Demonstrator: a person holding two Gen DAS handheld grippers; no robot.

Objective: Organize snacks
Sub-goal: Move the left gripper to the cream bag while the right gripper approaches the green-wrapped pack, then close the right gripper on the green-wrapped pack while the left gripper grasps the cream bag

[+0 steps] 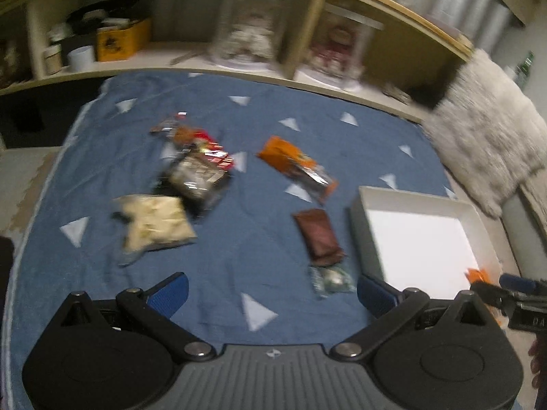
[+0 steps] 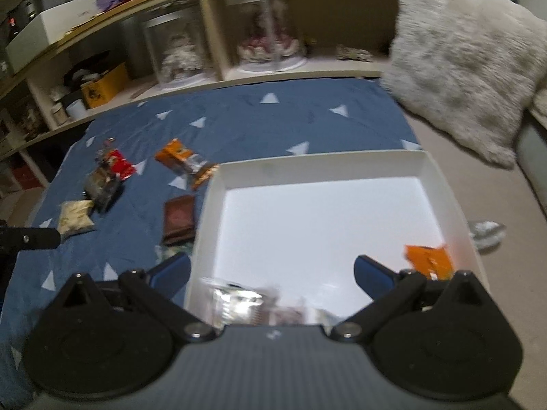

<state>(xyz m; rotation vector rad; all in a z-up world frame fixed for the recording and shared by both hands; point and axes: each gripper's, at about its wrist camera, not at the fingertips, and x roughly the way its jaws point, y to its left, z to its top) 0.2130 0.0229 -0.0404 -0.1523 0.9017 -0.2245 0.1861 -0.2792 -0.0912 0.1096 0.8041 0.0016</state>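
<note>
Several snack packets lie on a blue cloth (image 1: 239,239): a pale packet (image 1: 154,225), a dark clear packet (image 1: 196,177), a red packet (image 1: 205,143), an orange packet (image 1: 294,160), a brown packet (image 1: 319,235) and a small greenish one (image 1: 333,278). A white box (image 1: 369,239) stands at the right. My left gripper (image 1: 271,290) is open and empty above the cloth. My right gripper (image 2: 271,270) is open over the white box (image 2: 212,205), which holds an orange packet (image 2: 429,259) and a shiny clear packet (image 2: 239,304).
A wooden shelf unit (image 1: 239,65) with a yellow box (image 1: 123,39) and glass domes runs along the far side. A furry grey cushion (image 2: 461,58) lies at the right. A small crumpled wrapper (image 2: 487,234) lies on the beige mat beside the box.
</note>
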